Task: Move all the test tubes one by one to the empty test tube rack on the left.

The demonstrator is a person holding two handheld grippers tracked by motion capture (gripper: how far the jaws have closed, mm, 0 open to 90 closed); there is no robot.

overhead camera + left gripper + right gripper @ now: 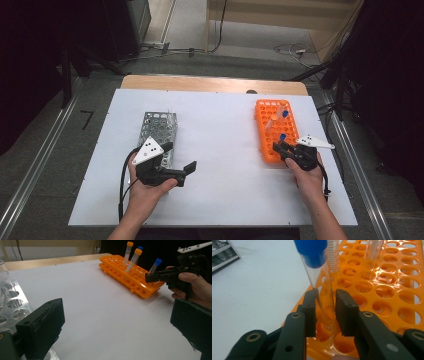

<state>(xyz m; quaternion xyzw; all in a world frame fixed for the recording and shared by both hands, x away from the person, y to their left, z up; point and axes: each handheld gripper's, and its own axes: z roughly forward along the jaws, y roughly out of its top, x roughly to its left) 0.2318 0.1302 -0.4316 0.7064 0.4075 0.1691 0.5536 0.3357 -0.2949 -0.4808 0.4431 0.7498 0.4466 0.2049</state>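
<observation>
Right gripper [325, 312] has its jaws clamped on the lower part of a blue-capped tube [317, 272], which leans in the near end of the orange rack [387, 290], in a hole close to the rack's near edge. In the right gripper view the clear barrel sits squarely between the two pads, cap up above them, and another tube with graduation marks [333, 257] stands just behind it. So I'd say this is the pick step: the grab looks done, the lift isn't.

Left gripper [117, 322] has its jaws spread wide with nothing between them, just bare white table [100, 310] in front of it. The metal rack [12, 305] sits right beside its left jaw, holes empty as far as I can see.

Next move, my guess: pull the tube out along its own tilt, not straight up, or it could bind in the hole and tip the orange rack. Then carry it over toward the metal rack.
</observation>
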